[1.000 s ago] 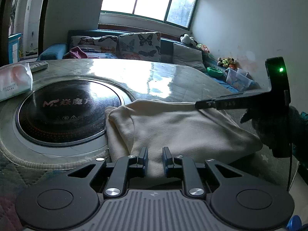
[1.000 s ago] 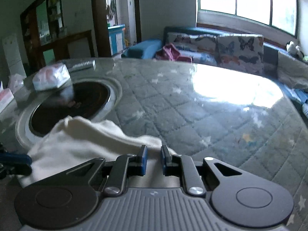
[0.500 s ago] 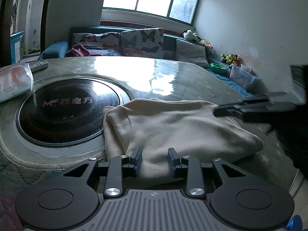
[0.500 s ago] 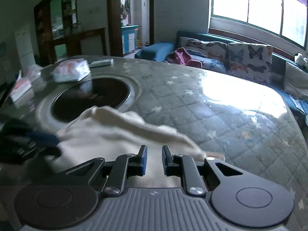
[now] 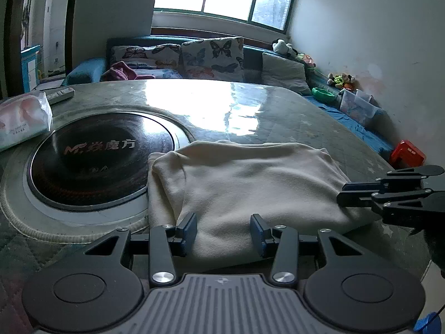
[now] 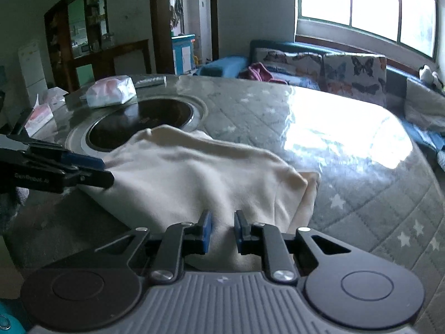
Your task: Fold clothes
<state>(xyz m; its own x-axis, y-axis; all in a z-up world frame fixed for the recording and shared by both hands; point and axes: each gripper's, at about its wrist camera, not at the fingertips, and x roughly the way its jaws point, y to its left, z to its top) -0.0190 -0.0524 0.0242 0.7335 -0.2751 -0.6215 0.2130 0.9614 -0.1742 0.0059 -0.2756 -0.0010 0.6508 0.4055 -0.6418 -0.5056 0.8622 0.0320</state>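
A cream garment [image 5: 250, 183] lies folded in a thick bundle on the quilted table, beside the round black cooktop [image 5: 94, 156]. It also shows in the right wrist view [image 6: 194, 175]. My left gripper [image 5: 224, 232] is open, its jaws wide apart at the bundle's near edge, holding nothing. My right gripper [image 6: 221, 232] is open by a narrow gap over the garment's near edge. In the left wrist view the right gripper [image 5: 350, 193] comes in from the right, at the bundle's right end. In the right wrist view the left gripper [image 6: 97, 171] is at the bundle's left end.
A white tissue pack [image 5: 22, 119] and a remote [image 5: 59, 94] lie at the table's far left. A second tissue pack [image 6: 39, 114] lies near the left edge. A sofa with butterfly cushions [image 5: 211, 58] stands behind the table. The table edge [image 5: 400, 239] runs close on the right.
My left gripper has opened from nearly shut to wide apart, letting go of the garment. My right gripper has swung down and back to the bundle's right end and opened slightly. The bundle lies flatter.
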